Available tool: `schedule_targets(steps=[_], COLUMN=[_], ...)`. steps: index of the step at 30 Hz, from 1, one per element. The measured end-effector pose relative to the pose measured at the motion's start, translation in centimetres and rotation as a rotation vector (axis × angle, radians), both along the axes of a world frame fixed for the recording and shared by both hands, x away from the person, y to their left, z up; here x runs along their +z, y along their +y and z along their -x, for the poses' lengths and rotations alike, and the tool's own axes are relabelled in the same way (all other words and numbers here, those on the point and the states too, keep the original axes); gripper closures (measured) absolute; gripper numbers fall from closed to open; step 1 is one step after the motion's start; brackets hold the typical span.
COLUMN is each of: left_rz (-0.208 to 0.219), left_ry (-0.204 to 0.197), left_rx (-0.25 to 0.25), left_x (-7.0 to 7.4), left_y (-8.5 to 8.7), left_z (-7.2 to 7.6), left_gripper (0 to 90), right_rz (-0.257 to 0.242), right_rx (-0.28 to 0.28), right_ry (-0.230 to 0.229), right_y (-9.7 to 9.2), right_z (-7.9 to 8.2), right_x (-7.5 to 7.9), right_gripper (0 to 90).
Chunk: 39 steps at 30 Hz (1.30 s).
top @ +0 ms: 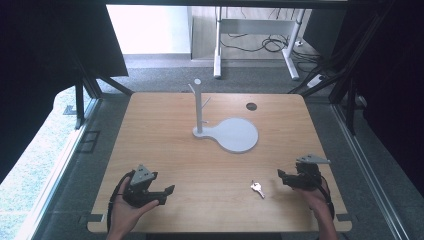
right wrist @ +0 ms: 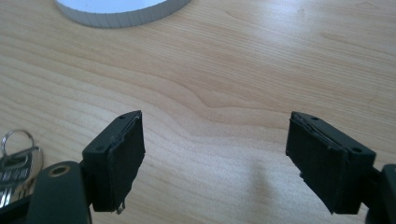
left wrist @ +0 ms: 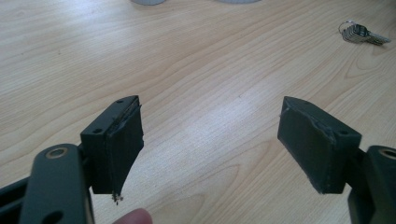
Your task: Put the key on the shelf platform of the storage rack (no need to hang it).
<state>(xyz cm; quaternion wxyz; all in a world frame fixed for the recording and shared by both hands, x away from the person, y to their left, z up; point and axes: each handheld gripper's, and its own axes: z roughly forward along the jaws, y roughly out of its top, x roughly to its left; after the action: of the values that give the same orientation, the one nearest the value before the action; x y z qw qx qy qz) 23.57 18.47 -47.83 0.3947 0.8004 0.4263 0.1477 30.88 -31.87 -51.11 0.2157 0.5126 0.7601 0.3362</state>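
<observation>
**High view: both grippers held apart, key lying between them**

High view shows the left gripper (top: 167, 195) at seven o'clock on the wooden table (top: 165, 135), jaws spread with nothing between them. The right gripper (top: 281, 176) sits at four o'clock, jaws also wide apart and empty. Between the two, nearer the right one, the key (top: 258, 189) lies flat on bare wood at five o'clock, touching neither gripper. Right gripper view puts the key's ring (right wrist: 16, 140) just beside the left-hand jaw. Farther off, toward twelve o'clock, stands the white stand (top: 200, 107), an upright post with pegs on a round base plate (top: 237, 134); the plate is bare. Nothing lies between key and stand.
</observation>
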Motion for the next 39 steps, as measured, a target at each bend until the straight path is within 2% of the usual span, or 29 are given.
schedule_targets(steps=[6,7,9,14,20,27,39], left_rz=[0.006,0.009,0.011,0.028,0.029,0.018,0.004], left_ry=[0.002,0.004,0.005,0.002,0.001,0.003,0.016], left_rx=[0.004,0.003,0.001,0.004,0.005,-0.004,-0.007], left_x=[-0.11,-0.13,-0.1,-0.05,-0.11,-0.13,-0.21], left_y=[0.18,0.24,0.29,0.42,0.47,0.38,0.47], left_z=[-0.02,-0.03,-0.03,-0.03,-0.07,-0.05,-0.11], left_gripper=[22.1,22.1,21.7,21.5,21.8,21.7,21.4], right_rz=[-0.018,-0.045,-0.055,-0.039,-0.029,-0.012,-0.016], right_rx=[0.031,0.058,0.074,0.073,0.075,0.091,0.09], right_ry=[-0.028,-0.019,-0.01,-0.001,-0.019,-0.008,0.008], right_y=[-0.13,-0.22,-0.26,-0.14,-0.12,0.17,0.04], right_z=[0.3,0.41,0.48,0.55,0.65,0.65,0.6], right_x=[0.51,0.6,0.58,0.48,0.64,0.52,0.49], right_gripper=[21.4,21.1,21.9,23.1,27.0,26.4,28.3])
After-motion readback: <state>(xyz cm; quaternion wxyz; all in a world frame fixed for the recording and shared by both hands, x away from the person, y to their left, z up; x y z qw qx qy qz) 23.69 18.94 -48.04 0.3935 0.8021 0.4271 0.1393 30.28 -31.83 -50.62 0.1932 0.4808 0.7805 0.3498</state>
